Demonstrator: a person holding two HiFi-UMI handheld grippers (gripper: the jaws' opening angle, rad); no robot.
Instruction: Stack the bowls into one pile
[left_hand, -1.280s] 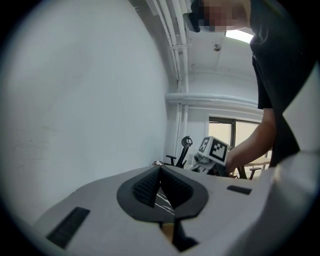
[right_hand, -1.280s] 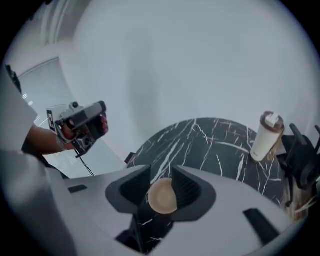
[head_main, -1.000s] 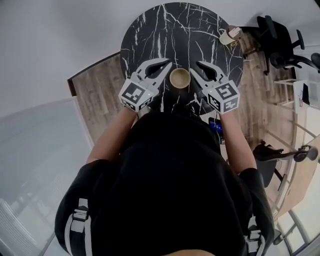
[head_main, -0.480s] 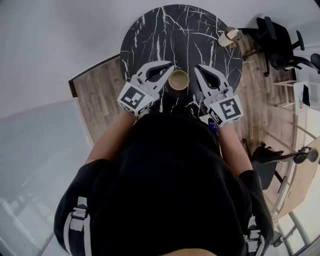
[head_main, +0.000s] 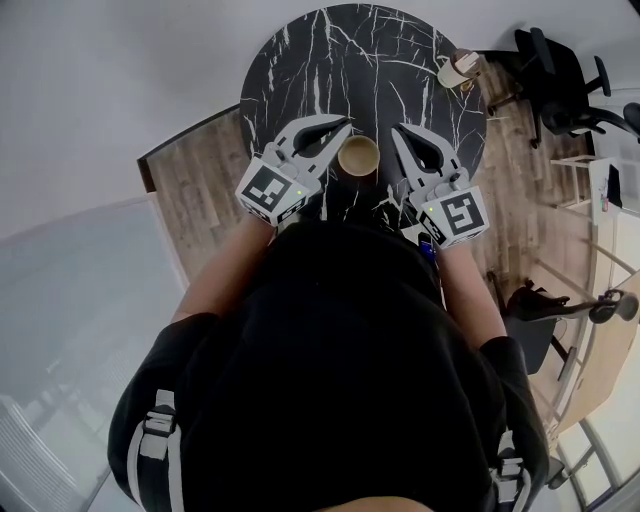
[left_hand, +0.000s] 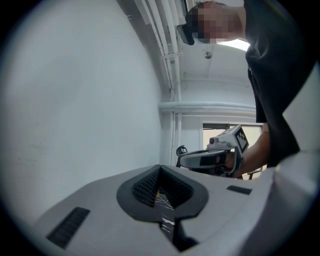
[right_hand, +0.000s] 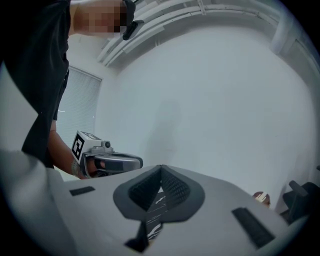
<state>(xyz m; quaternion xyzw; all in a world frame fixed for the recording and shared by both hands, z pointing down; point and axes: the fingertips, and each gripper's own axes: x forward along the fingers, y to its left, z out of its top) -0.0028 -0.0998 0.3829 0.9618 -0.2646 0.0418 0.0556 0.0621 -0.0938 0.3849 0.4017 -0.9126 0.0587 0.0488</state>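
On the black marble table (head_main: 400, 60) the tan bowl (head_main: 359, 156) sits between my left gripper (head_main: 345, 125) and right gripper (head_main: 397, 130), both closed empty, so I'd withdraw without nudging it.

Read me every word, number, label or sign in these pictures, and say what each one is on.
Readable words or numbers: none.
Left cube, on the left claw: black-and-white square patterns, not letters.
Right cube, on the right claw: the same kind of pattern.
Blue thing beside the right cube: pale marks, too small to read.
Pale container at the table's far edge: too small to tell.
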